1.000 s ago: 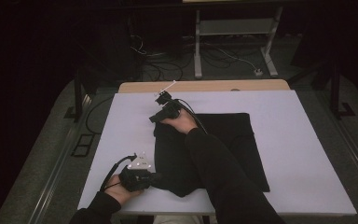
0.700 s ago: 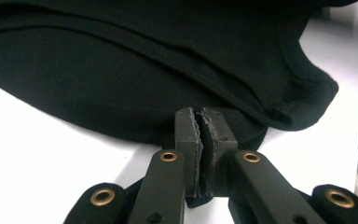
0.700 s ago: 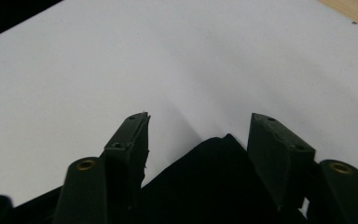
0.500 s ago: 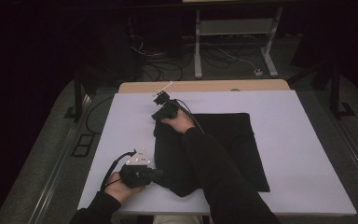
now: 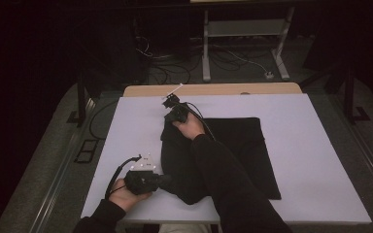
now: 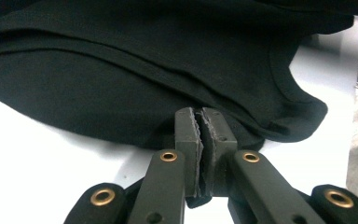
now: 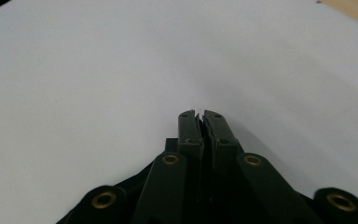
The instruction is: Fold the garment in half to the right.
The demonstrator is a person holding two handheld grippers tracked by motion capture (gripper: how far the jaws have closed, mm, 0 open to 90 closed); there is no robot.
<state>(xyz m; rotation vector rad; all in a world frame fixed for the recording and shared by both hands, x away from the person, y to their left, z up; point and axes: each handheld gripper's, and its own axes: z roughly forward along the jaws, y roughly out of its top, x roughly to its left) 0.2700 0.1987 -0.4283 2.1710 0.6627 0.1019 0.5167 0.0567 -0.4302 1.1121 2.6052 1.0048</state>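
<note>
A black garment [image 5: 243, 150] lies spread on the white table [image 5: 320, 145]. My left gripper [image 5: 167, 180] is at the garment's near left edge. In the left gripper view it [image 6: 202, 112] is shut, with the hem of the dark cloth [image 6: 144, 70] pinched between its pads. My right gripper [image 5: 171, 109] is at the garment's far left corner, with the person's hand behind it. Its jaws [image 7: 199, 113] have just been closing and now stand shut, with a sliver of black cloth [image 7: 169, 142] showing beside them. The right forearm lies across the garment.
A wooden strip [image 5: 213, 89] runs along the table's far edge. Beyond it on the dark floor are cables and a grey metal stand [image 5: 243, 29]. White table surface [image 5: 126, 126] lies left of the garment and more to its right.
</note>
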